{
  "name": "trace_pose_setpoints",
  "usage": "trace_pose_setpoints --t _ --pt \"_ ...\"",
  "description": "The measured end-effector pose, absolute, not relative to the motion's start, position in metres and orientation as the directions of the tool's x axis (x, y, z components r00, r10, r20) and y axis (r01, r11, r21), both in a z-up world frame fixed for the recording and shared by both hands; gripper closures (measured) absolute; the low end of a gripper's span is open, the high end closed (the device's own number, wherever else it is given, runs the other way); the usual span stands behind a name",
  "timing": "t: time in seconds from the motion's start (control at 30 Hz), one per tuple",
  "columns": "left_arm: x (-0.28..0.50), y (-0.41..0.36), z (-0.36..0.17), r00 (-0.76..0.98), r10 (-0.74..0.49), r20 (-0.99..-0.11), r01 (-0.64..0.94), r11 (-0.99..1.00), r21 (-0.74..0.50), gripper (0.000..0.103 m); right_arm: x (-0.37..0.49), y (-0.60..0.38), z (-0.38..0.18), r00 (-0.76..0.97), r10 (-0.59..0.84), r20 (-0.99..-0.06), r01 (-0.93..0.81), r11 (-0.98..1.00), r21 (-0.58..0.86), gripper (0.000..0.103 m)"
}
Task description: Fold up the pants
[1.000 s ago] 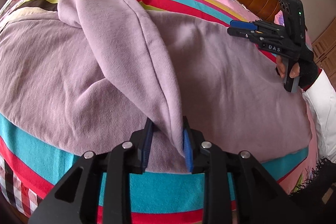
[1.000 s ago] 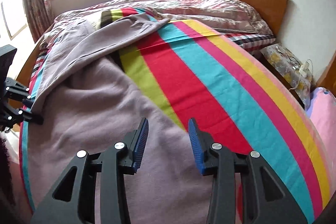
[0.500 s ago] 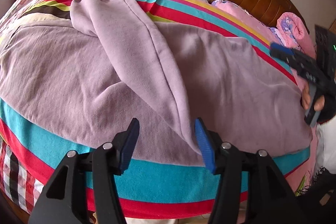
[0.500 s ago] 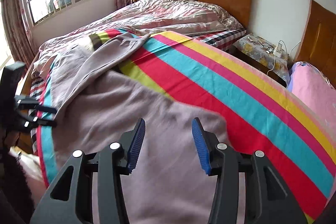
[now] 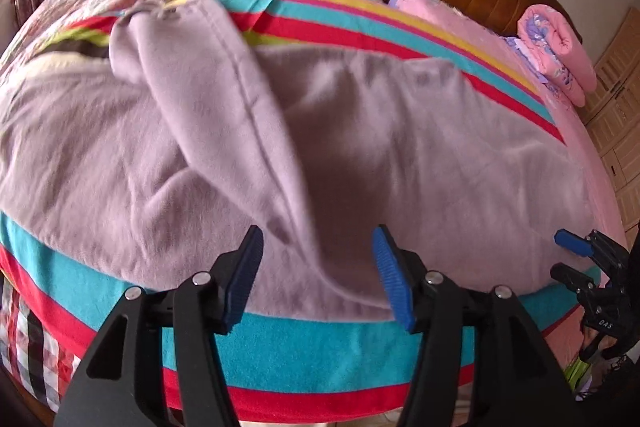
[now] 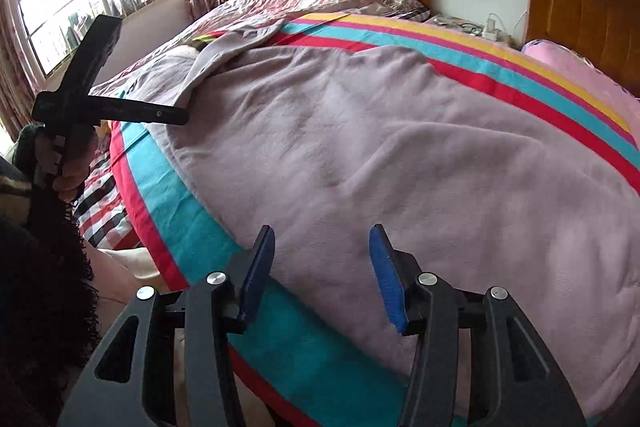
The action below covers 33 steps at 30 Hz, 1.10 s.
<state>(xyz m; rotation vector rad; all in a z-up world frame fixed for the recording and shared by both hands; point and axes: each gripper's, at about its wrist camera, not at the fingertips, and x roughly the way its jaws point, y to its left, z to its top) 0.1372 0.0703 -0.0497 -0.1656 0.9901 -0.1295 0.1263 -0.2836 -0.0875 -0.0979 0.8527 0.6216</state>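
With both the left tool (image 5: 316, 273) and the right tool (image 6: 320, 271) apart and empty, the right widening, the pants (image 5: 360, 147) leg ahead could slump crooked on the bed (image 5: 304, 351).

In the left wrist view, small white letters sit on the black body of the right tongs (image 5: 572, 257), low at the right edge. They look like "DAS", but they stand upside down and are tiny. No other words, numbers or signs can be read on anything else.
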Motion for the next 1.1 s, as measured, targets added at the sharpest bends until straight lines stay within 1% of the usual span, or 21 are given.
trace_pose_setpoints --t 0.07,0.13,0.17,0.23,0.3,0.33,0.4,0.5,0.53,0.57,0.63,0.73,0.87,1.0,1.1 --pt "0.143 0.052 -0.021 0.591 -0.224 -0.775 0.122 0.974 -0.189 0.043 0.131 -0.306 -0.076 0.557 0.412 -0.721 -0.464 0.875 0.142 0.051" --pt "0.158 0.019 0.000 0.603 -0.289 -0.744 0.236 0.955 -0.179 0.026 0.135 -0.328 -0.070 0.599 0.372 -0.709 -0.382 0.911 0.156 0.051" --pt "0.168 -0.002 0.005 0.584 -0.327 -0.743 0.294 0.938 -0.182 0.023 0.136 -0.335 -0.069 0.615 0.349 -0.707 -0.350 0.924 0.151 0.051" --pt "0.195 -0.047 0.002 0.523 -0.439 -0.731 0.419 0.879 -0.228 0.021 0.135 -0.345 -0.070 0.638 0.296 -0.711 -0.292 0.947 0.133 0.050" --pt "0.224 -0.091 -0.014 0.467 -0.483 -0.741 0.503 0.834 -0.227 0.021 0.133 -0.354 -0.075 0.647 0.260 -0.717 -0.228 0.963 0.144 0.047" --pt "0.237 -0.110 -0.025 0.429 -0.497 -0.754 0.524 0.817 -0.240 0.021 0.131 -0.359 -0.077 0.650 0.239 -0.721 -0.193 0.970 0.147 0.044" --pt "0.260 -0.134 -0.047 0.377 -0.528 -0.761 0.532 0.796 -0.288 0.021 0.125 -0.369 -0.084 0.649 0.187 -0.737 -0.136 0.982 0.130 0.036" --pt "0.281 -0.148 -0.079 0.373 -0.497 -0.783 0.495 0.821 -0.286 0.021 0.112 -0.384 -0.105 0.603 0.063 -0.796 -0.060 0.998 0.034 0.035" --pt "0.283 -0.148 -0.088 0.383 -0.496 -0.779 0.495 0.822 -0.280 0.020 0.107 -0.388 -0.113 0.586 0.041 -0.809 -0.056 0.998 0.010 0.036" --pt "0.279 -0.148 -0.088 0.426 -0.504 -0.751 0.522 0.815 -0.251 0.016 0.100 -0.395 -0.116 0.599 0.072 -0.798 -0.064 0.997 0.042 0.036" --pt "0.276 -0.155 -0.092 0.435 -0.483 -0.760 0.548 0.811 -0.202 0.010 0.091 -0.411 -0.117 0.604 0.138 -0.785 -0.051 0.990 0.135 0.036" --pt "0.277 -0.162 -0.096 0.428 -0.483 -0.764 0.560 0.805 -0.195 0.006 0.086 -0.421 -0.116 0.595 0.180 -0.784 -0.073 0.983 0.170 0.036" --pt "0.277 -0.165 -0.099 0.429 -0.488 -0.760 0.563 0.803 -0.198 0.004 0.085 -0.430 -0.111 0.587 0.240 -0.773 -0.081 0.968 0.238 0.036" --pt "0.273 -0.162 -0.097 0.431 -0.489 -0.758 0.563 0.803 -0.198 0.003 0.074 -0.432 -0.106 0.608 0.242 -0.756 -0.082 0.966 0.244 0.036" --pt "0.271 -0.163 -0.097 0.439 -0.480 -0.759 0.560 0.807 -0.187 0.002 0.067 -0.427 -0.091 0.686 0.160 -0.710 -0.039 0.982 0.184 0.036"
